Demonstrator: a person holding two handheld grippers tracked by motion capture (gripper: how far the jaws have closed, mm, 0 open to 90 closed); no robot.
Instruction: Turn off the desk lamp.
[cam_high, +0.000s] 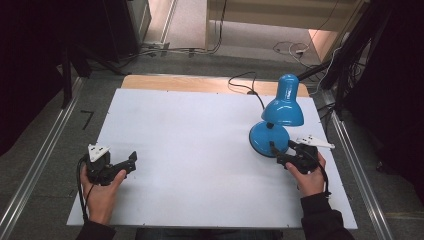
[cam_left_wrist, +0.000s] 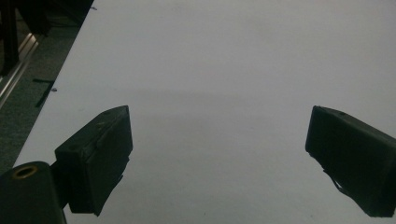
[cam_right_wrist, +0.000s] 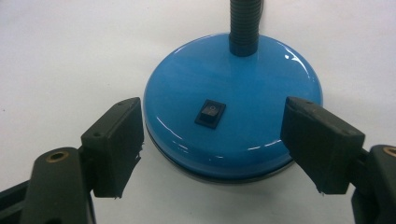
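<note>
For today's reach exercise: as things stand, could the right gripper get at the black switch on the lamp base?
Probably yes. The right gripper is open, straddling the near edge of the lamp base, and the switch lies bare between its fingers.

White tabletop (cam_high: 200, 150), wooden board edge (cam_high: 190, 82) behind it; metal rails (cam_high: 37, 165), loose floor cables (cam_high: 290, 48)

Lamp (cam_high: 277, 120) stands on the worktop (cam_high: 200, 150), right side, toward the far edge. Its base (cam_right_wrist: 233, 102) sits on the surface, neck (cam_right_wrist: 243, 23) rising from the base's far part, shade (cam_high: 284, 102) above and behind the base. Switch (cam_right_wrist: 210, 113) on top of the base, near side. Cord (cam_high: 245, 85) runs off behind the lamp over the far edge. Right claw (cam_right_wrist: 212, 144) just in front of the base, one jaw either side of its near rim. Left claw (cam_high: 125, 165) at the near left, well apart from the lamp, above bare worktop.
</note>
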